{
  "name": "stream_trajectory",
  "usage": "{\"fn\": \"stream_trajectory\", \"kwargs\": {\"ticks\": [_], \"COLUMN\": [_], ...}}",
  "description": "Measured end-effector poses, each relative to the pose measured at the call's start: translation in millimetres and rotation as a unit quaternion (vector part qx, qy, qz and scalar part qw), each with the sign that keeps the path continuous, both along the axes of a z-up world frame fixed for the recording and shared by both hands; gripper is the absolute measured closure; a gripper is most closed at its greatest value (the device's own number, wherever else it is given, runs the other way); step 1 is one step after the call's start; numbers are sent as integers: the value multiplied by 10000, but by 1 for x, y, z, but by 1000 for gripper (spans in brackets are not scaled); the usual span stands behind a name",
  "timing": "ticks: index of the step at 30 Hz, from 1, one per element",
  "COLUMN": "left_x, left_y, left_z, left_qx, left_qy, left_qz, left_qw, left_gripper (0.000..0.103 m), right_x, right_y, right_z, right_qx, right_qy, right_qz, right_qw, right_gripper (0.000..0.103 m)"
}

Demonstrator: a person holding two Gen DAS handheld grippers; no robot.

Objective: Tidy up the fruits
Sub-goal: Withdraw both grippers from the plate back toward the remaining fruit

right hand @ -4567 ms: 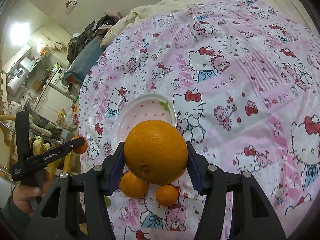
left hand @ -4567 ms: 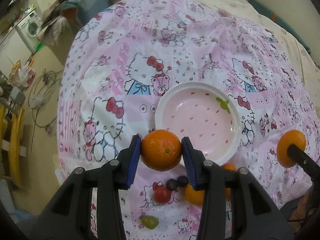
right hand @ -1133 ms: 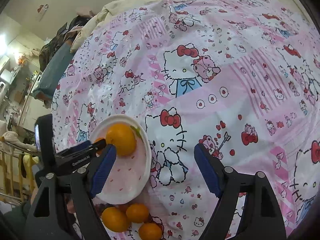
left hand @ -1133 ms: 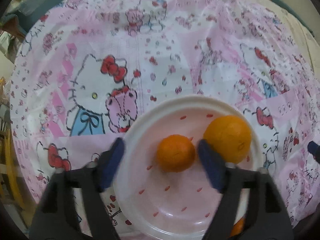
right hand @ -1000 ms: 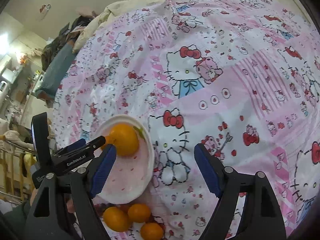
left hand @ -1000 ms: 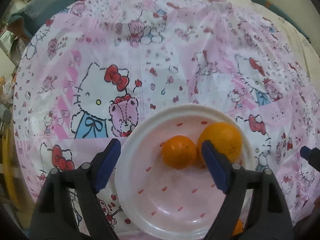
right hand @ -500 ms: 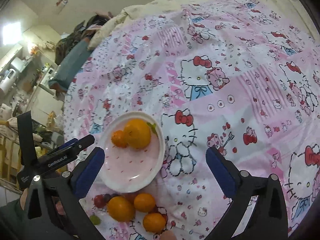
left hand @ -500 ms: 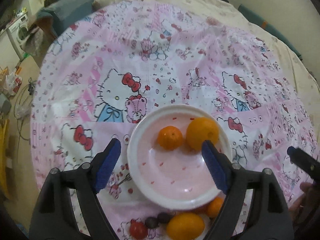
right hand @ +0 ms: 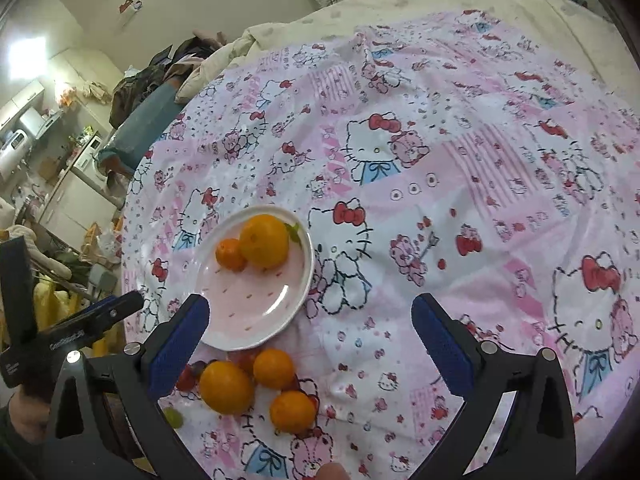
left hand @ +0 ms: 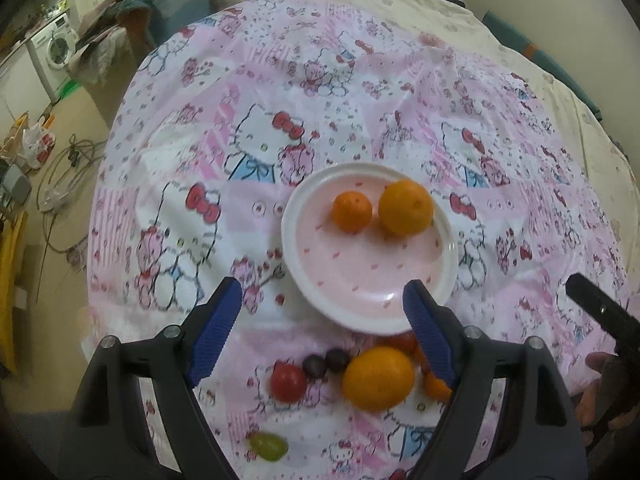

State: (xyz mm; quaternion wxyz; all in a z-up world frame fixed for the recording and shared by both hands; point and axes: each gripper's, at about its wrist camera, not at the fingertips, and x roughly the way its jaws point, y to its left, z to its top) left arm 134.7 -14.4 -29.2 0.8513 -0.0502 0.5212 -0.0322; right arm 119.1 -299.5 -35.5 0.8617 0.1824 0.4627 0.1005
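Note:
A white and pink plate (left hand: 352, 272) lies on the pink cartoon-cat cover with a small orange (left hand: 352, 212) and a bigger orange (left hand: 406, 207) at its far side. My left gripper (left hand: 320, 286) hangs open above the plate's near rim, holding nothing. On the cover in front of the plate lie a large loose orange (left hand: 378, 376), a red tomato (left hand: 288, 382), dark grapes (left hand: 320, 362) and a green grape (left hand: 269, 446). In the right wrist view my right gripper (right hand: 310, 304) stands wide open and empty, right of the plate (right hand: 248, 304) and above three loose oranges (right hand: 274, 368).
The cover (left hand: 360, 92) spreads over a bed and drops off to the floor at its left edge. A washing machine (left hand: 56, 46) and cables (left hand: 64, 184) lie beyond. A cream duvet (right hand: 400, 4) and piled clothes sit at the back.
Both grippers have drawn back and up from the plate, so it looks smaller and the loose fruit in front has come into view. The right jaws have spread wider.

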Motion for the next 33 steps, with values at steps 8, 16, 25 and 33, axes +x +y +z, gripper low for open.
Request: {"fn": "stream_trajectory", "kwargs": {"ticks": [8,16,25,33], "left_x": [-22,-26,-25,-23], "left_y": [3,11,-3,-18], "left_z": [-1,-16,-47,-63], "left_qx": [167,110,-61,-84], "left_qy": [-116,158,857,1180], "left_qz": [-32,27,-186,-392], "left_qw": [9998,9998,9961,9922], "left_gripper": [23,23,23,23], "right_x": [-16,-21,-15,-13], "right_y": [14,15,10,6], "right_z": [-7,-11,-20,-23], "right_qx": [-298,-501,-243,-152], "right_qy": [50,50,286,390], "right_qz": [79,-53,-149,-212], "right_qw": [9995,9987,9992,9989], "right_gripper": [0,0,0,0]}}
